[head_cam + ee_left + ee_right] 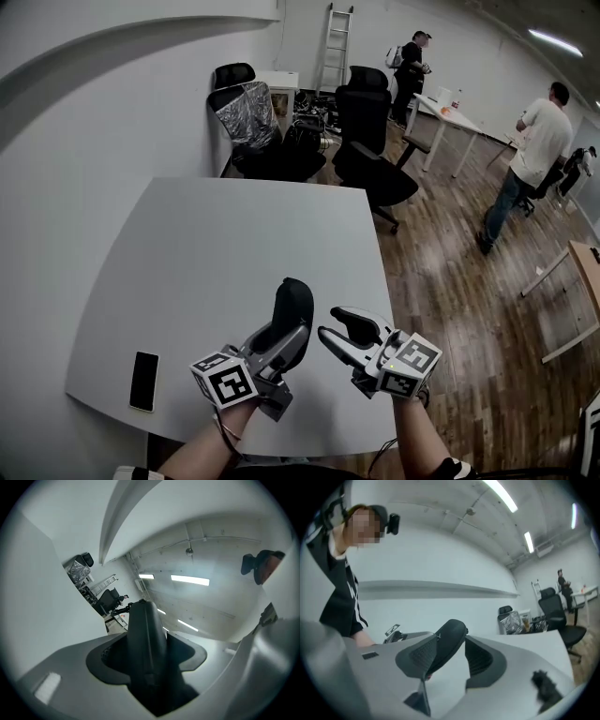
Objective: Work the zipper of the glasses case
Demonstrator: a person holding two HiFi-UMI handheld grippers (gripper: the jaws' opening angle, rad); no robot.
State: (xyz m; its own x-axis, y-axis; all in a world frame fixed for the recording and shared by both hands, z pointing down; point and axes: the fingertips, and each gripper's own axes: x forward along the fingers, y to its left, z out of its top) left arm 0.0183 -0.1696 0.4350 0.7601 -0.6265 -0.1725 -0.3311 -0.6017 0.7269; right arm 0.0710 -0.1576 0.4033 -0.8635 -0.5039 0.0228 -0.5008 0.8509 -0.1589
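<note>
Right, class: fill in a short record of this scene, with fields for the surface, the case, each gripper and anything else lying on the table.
surface: grey table
object: black glasses case, held upright over the table's near edge
zipper: state cannot be made out
left gripper: closed on the lower part of the case
right gripper: jaws apart, just beside the case, not gripping it
other item: dark phone, flat near the table's near left edge
</note>
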